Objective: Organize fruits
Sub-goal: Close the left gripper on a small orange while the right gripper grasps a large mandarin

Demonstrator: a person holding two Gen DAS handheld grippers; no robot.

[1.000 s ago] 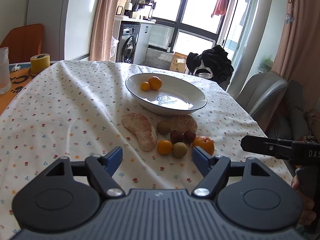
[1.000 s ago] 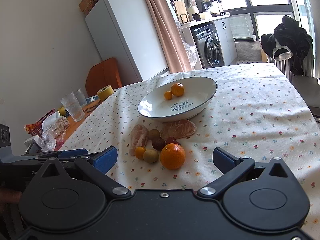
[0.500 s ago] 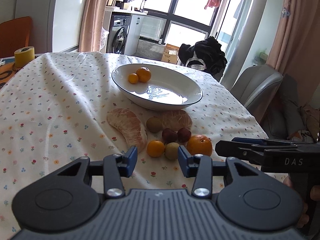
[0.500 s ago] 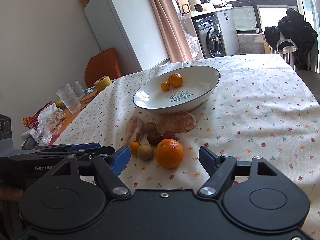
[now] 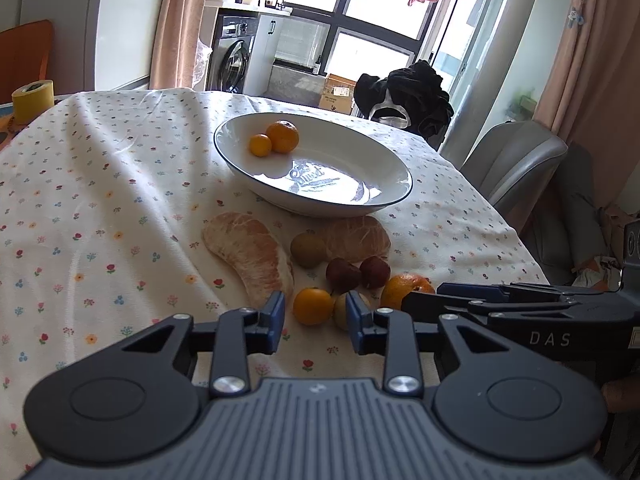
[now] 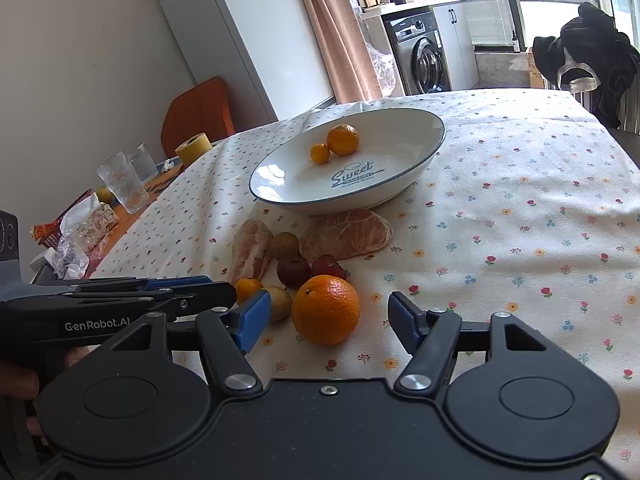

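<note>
A white bowl point(image 5: 384, 196) point(image 6: 424, 148) holds an orange point(image 5: 282, 136) and a small kumquat point(image 5: 260, 145). In front of it on the flowered cloth lie two peeled pomelo segments point(image 5: 248, 254) point(image 5: 356, 238), a green fruit point(image 5: 307, 249), two dark red fruits point(image 5: 356, 272), a small orange fruit point(image 5: 313, 306), a yellow-green fruit point(image 6: 280, 302) and a big orange point(image 6: 326, 309). My left gripper point(image 5: 315, 322) is open, its blue fingers flanking the small orange fruit just short of it. My right gripper point(image 6: 324, 320) is open wide, either side of the big orange.
A yellow tape roll point(image 5: 32, 94), glasses point(image 6: 122, 186) and wrappers point(image 6: 76, 236) sit at the table's left end. A grey chair point(image 5: 516, 164) and dark clothes point(image 5: 404, 96) stand beyond the right edge. Each gripper shows in the other's view.
Both grippers have moved forward and down to the fruit pile. The left jaws have narrowed around the small orange fruit; the right jaws have narrowed somewhat around the big orange.
</note>
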